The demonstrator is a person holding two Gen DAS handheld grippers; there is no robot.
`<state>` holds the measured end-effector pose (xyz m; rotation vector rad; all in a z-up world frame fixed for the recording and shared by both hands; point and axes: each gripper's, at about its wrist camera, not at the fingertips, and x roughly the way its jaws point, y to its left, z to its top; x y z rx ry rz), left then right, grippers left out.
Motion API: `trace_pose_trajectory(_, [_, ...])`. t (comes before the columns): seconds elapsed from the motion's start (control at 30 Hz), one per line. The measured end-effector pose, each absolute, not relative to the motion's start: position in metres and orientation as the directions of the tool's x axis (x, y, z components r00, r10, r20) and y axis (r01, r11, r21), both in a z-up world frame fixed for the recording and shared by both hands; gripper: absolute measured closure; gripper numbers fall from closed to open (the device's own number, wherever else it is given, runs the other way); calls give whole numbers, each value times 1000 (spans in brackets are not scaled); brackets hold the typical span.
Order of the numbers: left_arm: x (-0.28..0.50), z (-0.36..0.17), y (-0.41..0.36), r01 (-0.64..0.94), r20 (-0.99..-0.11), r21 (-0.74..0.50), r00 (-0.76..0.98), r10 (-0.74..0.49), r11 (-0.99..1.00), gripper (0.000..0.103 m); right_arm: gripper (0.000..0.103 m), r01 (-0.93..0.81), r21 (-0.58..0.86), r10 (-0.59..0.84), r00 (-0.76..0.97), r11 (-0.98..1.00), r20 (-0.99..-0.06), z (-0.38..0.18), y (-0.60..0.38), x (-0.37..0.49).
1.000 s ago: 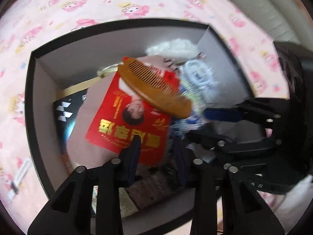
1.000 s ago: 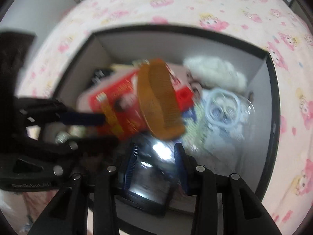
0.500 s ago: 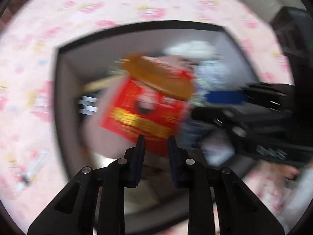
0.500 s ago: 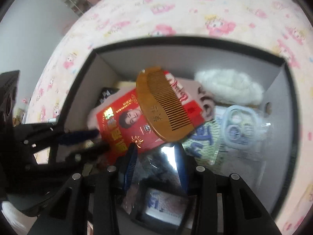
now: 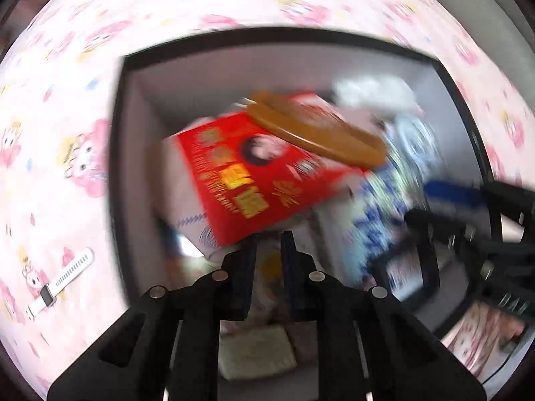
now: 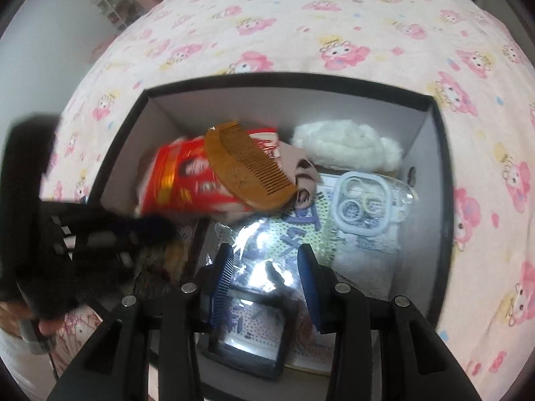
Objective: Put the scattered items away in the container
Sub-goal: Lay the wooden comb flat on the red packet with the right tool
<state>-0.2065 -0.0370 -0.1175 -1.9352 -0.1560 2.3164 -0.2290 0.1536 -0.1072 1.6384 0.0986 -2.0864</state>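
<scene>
A black box (image 5: pixel 115 167) with grey inner walls sits on the pink patterned sheet and holds several items. A wooden comb (image 6: pixel 247 167) lies across a red packet (image 6: pixel 180 180), with white fluff (image 6: pixel 344 147) and a pale phone case (image 6: pixel 364 204) to the right of them. My left gripper (image 5: pixel 269 244) points down into the box just below the red packet (image 5: pixel 254 180). Its jaws are closing, a narrow gap still shows, and nothing is between them. My right gripper (image 6: pixel 265 257) hangs open over a shiny plastic bag and holds nothing.
A white wristwatch (image 5: pixel 57 284) lies on the sheet outside the box's left wall. A black-framed item (image 6: pixel 247 344) rests at the box's near side. The other gripper's blue pads show at each view's edge, the right gripper's finger (image 5: pixel 448 190) and the left gripper's finger (image 6: pixel 147 227).
The left gripper's jaws have narrowed and it has slid toward the box's left wall, bringing the watch into view. The red packet now looks blurred. The right gripper keeps its width.
</scene>
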Motion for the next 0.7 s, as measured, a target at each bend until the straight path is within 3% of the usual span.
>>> trace_pose_trajectory(0.2, [-201,-105,-35,-86,-940,-268,-197,280,-960,80,67,389,194,-286,-193,-901,-939,-112,155,-240])
trace_pose_trajectory(0.3, [-214,-117,-41,-38,-960,-195,-199,198,-980,83,67,382,200,-287,-184,-902,-940,-113,157,-246])
trace_pose_trajectory(0.4, [-225,-117,-47,-2,-956,-214,-207,210,-977,86,67,385,179,-258,-162,-905,-952,-124,148,-253])
trace_pose_trajectory(0.7, [-219,-82,-28,-142,-941,-196,-250,227,-970,82,68,367,136,-226,-215,-920,-950,-125,143,-260])
